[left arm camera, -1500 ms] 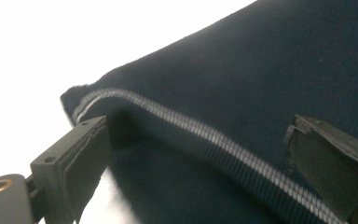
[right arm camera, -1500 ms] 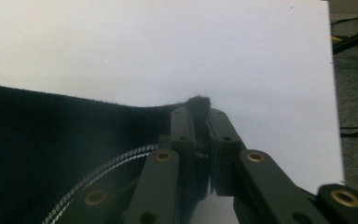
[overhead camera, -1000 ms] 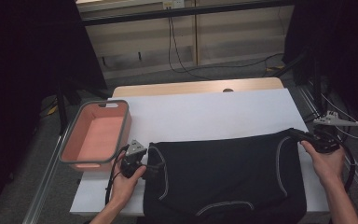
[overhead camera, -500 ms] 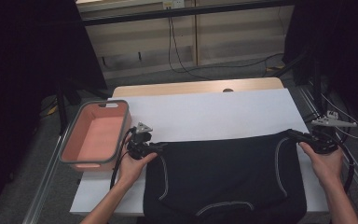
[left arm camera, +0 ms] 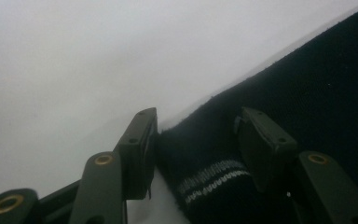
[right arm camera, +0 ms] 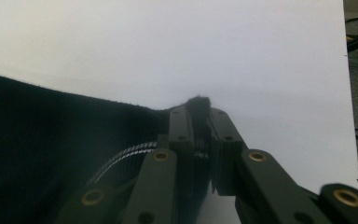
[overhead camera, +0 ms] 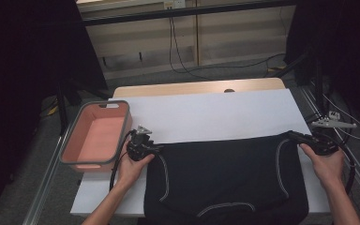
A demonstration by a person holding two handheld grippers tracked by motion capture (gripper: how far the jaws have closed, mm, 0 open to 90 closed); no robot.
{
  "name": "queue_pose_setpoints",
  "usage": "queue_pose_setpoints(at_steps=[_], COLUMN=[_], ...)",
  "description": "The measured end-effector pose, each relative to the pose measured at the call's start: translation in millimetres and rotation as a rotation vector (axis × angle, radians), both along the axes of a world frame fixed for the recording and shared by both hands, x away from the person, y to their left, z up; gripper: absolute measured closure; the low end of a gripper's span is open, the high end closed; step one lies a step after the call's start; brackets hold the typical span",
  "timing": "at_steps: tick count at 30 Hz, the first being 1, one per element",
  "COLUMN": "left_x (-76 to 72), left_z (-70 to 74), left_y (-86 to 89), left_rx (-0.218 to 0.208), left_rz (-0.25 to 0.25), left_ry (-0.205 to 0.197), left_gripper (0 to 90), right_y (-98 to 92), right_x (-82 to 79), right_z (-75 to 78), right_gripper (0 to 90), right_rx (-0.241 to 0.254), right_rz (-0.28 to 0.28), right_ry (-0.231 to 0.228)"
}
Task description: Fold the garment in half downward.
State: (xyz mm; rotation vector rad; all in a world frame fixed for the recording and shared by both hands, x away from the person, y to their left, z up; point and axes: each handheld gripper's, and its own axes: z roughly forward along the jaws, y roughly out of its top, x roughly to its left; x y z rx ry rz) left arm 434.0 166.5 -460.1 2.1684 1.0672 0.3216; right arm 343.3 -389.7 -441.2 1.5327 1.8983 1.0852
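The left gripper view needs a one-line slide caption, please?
Left claw closing around the striped corner of a black garment on a white table.

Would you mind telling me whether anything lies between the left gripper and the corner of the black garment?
Nothing visible does. The left gripper already straddles the black garment's corner, its jaws having just been closing, with only the cloth between them. The right gripper is shut on the other corner.

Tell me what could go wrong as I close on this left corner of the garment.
The left gripper has been closing with the black garment's corner between its jaws but not yet pinched; a shallow bite could slip. The right gripper already clamps its corner, so an uneven lift may skew the cloth toward the pink bin.
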Motion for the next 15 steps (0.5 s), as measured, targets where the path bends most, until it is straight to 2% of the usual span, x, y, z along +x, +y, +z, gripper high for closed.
queue_pose_setpoints(at_steps=[3,5,7,11,15], left_x=[-0.2,-1.3,-2.2,-3.6,-7.2], left_z=[-0.9,-1.1,-0.7,1.3,2.9], left_y=[1.3,0.5,0.0,0.9,-1.6], left_rx=[-0.012,0.000,-0.003,-0.012,-0.024], left_rz=[-0.001,-0.006,-0.010,-0.018,-0.039], left_ry=[0.002,-0.009,0.001,0.031,0.059], left_gripper=[48.2,48.3,49.5,56.7,72.1], right_y=[0.6,0.8,1.0,1.3,1.7], right_x=[0.5,0.8,0.9,1.2,1.6], right_z=[-1.0,-1.5,-1.5,-1.6,-2.1], right_gripper=[81.4,81.4,81.4,81.4,81.4], right_rx=[-0.001,-0.005,0.000,0.000,-0.001], right_rz=[0.000,0.003,0.005,0.009,0.013], right_ry=[0.006,0.007,0.008,0.010,0.012])
